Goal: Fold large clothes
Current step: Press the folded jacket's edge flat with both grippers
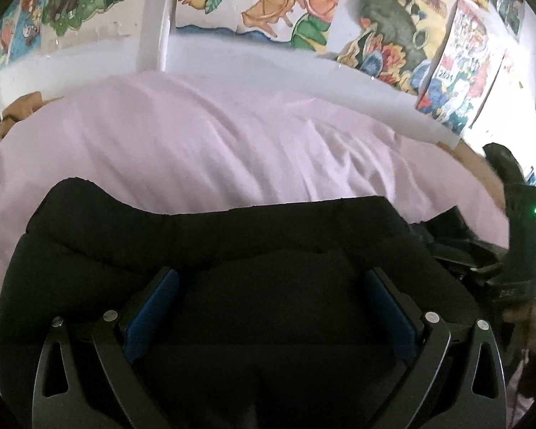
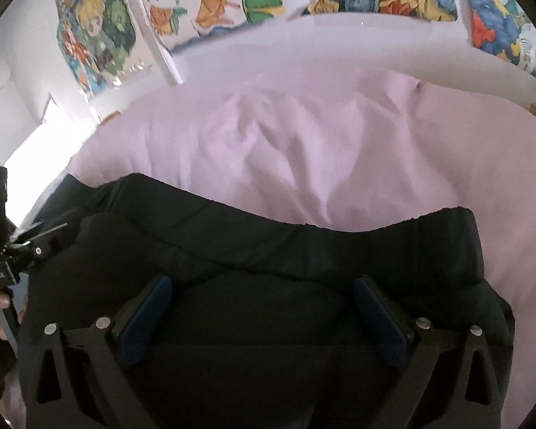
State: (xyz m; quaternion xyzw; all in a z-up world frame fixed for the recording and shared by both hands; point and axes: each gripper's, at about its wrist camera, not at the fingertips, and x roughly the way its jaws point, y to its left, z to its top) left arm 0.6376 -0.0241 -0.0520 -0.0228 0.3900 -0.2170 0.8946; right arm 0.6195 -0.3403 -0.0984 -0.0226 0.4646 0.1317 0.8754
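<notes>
Both the left claw and the right claw hang with jaws wide apart, gripping nothing, over the black garment lying on the bed's pink sheet. It looks soft, floppy and fairly thick, so it should sag; its far hem corners seem the best holds.

A bed with a wrinkled pale pink sheet carries a black padded garment.

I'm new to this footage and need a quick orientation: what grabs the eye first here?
A black garment lies across the near part of a pale pink sheet. Both the left gripper and the right gripper hang open just above it. Bright cartoon posters line the white wall behind.
</notes>
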